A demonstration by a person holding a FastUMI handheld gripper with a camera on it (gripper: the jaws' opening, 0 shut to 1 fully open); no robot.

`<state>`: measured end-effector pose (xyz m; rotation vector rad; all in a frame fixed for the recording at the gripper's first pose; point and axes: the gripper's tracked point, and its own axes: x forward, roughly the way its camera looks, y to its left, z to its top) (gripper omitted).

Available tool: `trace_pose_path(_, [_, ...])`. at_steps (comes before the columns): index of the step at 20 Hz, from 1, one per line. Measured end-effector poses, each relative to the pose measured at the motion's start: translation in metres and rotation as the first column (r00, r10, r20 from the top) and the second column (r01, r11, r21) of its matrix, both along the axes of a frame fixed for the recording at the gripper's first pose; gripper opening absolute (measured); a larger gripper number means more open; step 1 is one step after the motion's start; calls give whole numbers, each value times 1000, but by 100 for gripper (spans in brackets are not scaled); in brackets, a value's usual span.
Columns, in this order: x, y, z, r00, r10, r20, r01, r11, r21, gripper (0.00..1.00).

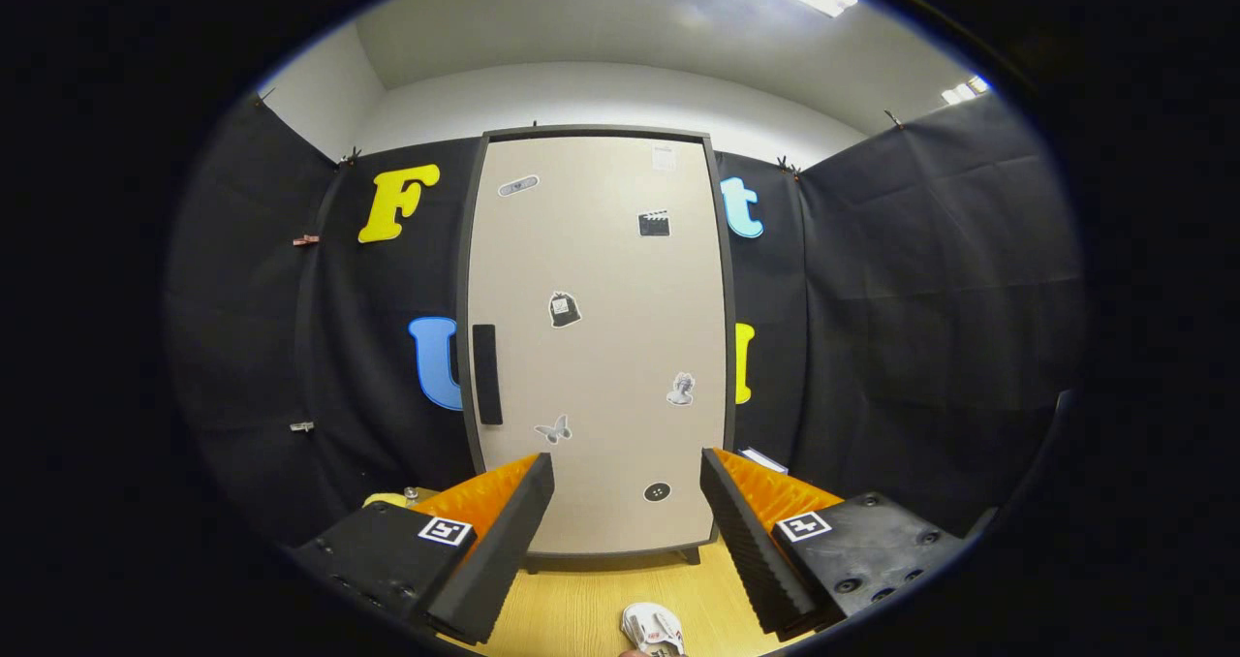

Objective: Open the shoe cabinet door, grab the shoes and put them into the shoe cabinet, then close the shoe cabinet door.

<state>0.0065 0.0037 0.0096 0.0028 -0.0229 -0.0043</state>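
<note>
A tall beige shoe cabinet (596, 347) stands straight ahead on a wooden floor, its door shut. A dark vertical handle (486, 374) sits on the door's left side, and small stickers dot the door. My gripper (628, 468) is open, its two fingers spread wide with nothing between them, pointing at the lower part of the door and still a little short of it. A white shoe (654, 628) lies on the floor just below and between the fingers, partly cut off.
Black cloth walls surround the cabinet on both sides. The wooden floor (581, 609) runs from the cabinet's feet toward me. A small yellowish object (387, 498) lies on the floor left of the cabinet, behind my left finger.
</note>
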Motion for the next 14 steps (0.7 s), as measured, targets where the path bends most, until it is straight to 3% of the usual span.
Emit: trace_pose_path(14, [27, 32, 5, 999, 44, -14, -44, 999, -10, 98])
